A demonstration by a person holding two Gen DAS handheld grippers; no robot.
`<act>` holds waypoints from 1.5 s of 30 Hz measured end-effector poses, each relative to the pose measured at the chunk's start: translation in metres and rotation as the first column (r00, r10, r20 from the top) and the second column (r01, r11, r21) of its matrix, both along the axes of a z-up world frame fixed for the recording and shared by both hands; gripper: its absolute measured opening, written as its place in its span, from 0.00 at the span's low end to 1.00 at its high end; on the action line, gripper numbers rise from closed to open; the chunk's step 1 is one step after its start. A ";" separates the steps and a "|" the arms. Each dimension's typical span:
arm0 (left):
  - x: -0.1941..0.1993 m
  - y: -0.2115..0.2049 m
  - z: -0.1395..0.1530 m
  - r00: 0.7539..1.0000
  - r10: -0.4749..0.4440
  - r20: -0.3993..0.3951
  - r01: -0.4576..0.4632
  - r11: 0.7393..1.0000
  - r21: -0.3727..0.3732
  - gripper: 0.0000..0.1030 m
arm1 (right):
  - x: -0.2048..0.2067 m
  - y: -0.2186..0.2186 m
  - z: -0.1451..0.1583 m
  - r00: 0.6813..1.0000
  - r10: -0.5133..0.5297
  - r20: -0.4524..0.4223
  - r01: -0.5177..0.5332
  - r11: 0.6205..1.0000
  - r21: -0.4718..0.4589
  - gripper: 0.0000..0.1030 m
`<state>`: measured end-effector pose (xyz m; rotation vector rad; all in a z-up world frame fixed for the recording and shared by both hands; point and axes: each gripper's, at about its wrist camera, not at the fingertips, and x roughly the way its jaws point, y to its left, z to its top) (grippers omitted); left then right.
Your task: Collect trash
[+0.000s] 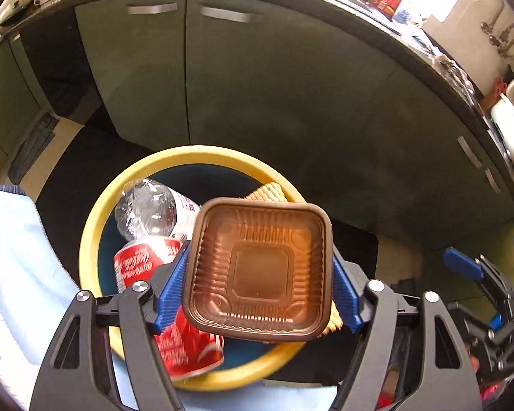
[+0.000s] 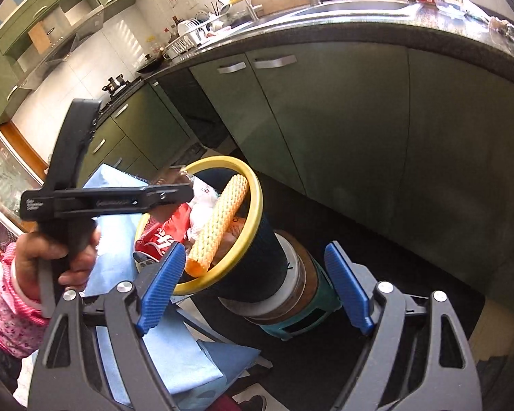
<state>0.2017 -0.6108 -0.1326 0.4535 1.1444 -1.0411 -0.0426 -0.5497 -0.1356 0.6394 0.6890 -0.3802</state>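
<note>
A brown plastic tray (image 1: 260, 269) hangs between the blue fingers (image 1: 173, 291) of the left gripper (image 1: 258, 289), directly over the yellow-rimmed bin (image 1: 89, 239) that stands on the dark floor mat before the green kitchen cabinets (image 1: 257, 85). The fingers stand roughly half open, flanking the tray's two side edges; whether their pads are still pressing on it or have just let go cannot be told from the left wrist view. Inside the bin already lie a crushed clear bottle (image 1: 147, 209), a red cola wrapper (image 1: 137, 263) and a yellow foam net sleeve (image 2: 219, 219), the last leaning against the rim. Seen from the right wrist camera, the right gripper (image 2: 253, 286) is held wide open with nothing between its fingers, aimed at the bin's ribbed dark wall from just beside it, while a hand (image 2: 51, 253) in a pink patterned sleeve works the other tool's handle. A pale blue cloth (image 2: 174, 349) lies on the floor at the bin's near side. The tray looks thin, light and springy, its ribbed walls likely to flex under pressure and its glossy surface likely to slip; the stiffer rolled rim on opposite sides seems the sound place to pinch it. The bin appears nearly full, so the tray may perch on top.
</note>
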 end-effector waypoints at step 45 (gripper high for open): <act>-0.223 0.583 0.146 0.455 0.795 0.401 -0.650 0.604 -0.461 0.95 | -0.013 0.255 0.110 0.932 0.356 0.073 -0.283 0.837 -0.468 0.93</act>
